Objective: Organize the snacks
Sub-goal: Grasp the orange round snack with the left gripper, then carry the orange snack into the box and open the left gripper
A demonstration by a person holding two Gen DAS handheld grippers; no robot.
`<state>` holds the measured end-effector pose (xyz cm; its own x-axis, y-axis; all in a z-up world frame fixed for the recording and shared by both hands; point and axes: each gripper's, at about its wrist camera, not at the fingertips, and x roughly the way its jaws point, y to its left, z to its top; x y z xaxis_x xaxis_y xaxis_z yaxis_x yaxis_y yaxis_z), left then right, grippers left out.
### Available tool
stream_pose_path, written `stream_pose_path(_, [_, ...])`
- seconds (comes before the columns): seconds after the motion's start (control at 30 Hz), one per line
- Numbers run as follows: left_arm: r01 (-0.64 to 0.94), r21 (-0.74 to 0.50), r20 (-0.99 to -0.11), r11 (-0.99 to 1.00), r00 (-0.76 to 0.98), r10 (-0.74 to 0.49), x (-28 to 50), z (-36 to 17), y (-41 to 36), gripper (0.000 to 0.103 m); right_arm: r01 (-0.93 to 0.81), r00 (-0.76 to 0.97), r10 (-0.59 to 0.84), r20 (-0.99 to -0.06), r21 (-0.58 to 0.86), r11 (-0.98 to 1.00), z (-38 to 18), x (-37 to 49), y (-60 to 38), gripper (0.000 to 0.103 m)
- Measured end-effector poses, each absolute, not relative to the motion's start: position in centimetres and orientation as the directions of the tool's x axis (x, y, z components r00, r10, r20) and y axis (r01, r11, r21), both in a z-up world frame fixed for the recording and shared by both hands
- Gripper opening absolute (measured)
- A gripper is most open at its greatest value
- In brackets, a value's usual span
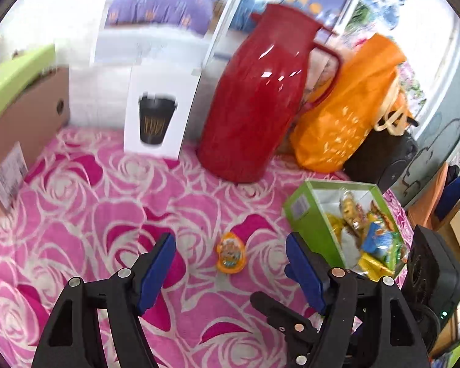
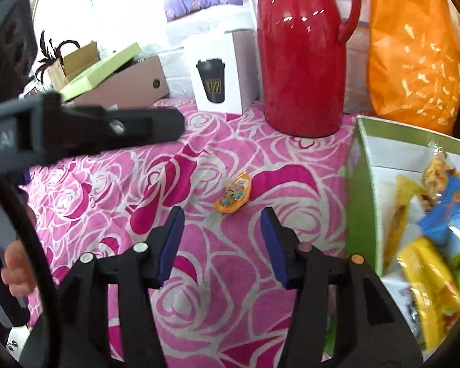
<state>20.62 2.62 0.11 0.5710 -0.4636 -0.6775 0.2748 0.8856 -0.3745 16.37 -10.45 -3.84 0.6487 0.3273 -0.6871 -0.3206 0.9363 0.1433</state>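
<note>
The little orange snack point(image 1: 231, 253) lies alone on the pink rose cloth point(image 1: 86, 202) over the desk. In the left wrist view it sits just ahead of the left gripper point(image 1: 230, 271), between the lines of its two jaws. In the right wrist view it sits just ahead of the right gripper point(image 2: 222, 245), a bit left of the middle.

It looks small, flat and light, like a sealed cup with a shiny lid. The lid looks slippery, and the thing may crush if squeezed hard. I think the best place to hold it is across its two thin edges, with a soft pinch.

The green box point(image 1: 302, 214) holds the other snacks point(image 1: 371, 239). It stands just to the right of both grippers.

The left gripper's jaws stand wide apart. Nothing is between them, and they touch nothing. The right gripper's jaws stand partly apart, less wide than the left. They are empty too and hang above the cloth.

Behind the snack stand a red jug point(image 1: 260, 98), a white carton point(image 1: 158, 113) and an orange bag point(image 1: 349, 107).
</note>
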Motion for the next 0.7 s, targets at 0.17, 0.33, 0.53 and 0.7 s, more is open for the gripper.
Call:
stream_pose_path(0.17, [0.321, -0.402, -0.707, 0.857, 0.486, -0.514, 22.0, -2.8, 1.0, 0.067, -0.296, 0.635, 0.33, -0.699, 0.173, 0.939, -5.4, 18.4, -10.8, 0.054])
stream_pose_path(0.33, [0.37, -0.412, -0.731, 0.832, 0.411, -0.545, 23.6, -5.1, -0.4, 0.046, -0.286, 0.615, 0.339, -0.712, 0.2, 0.937, -6.9, 20.6, -11.1, 0.053])
stream_pose_path(0.53, [0.355, -0.458, -0.734, 0.815, 0.367, -0.572, 25.2, -7.4, -0.5, 0.033, -0.305, 0.61, 0.338, -0.717, 0.181, 0.935, -7.5, 21.4, -10.5, 0.035])
stream_pose_path(0.7, [0.346, -0.455, -0.729, 0.821, 0.385, -0.566, 24.9, -7.0, -0.4, 0.029, -0.302, 0.611, 0.35, -0.71, 0.2, 0.932, -7.1, 21.1, -10.7, 0.035])
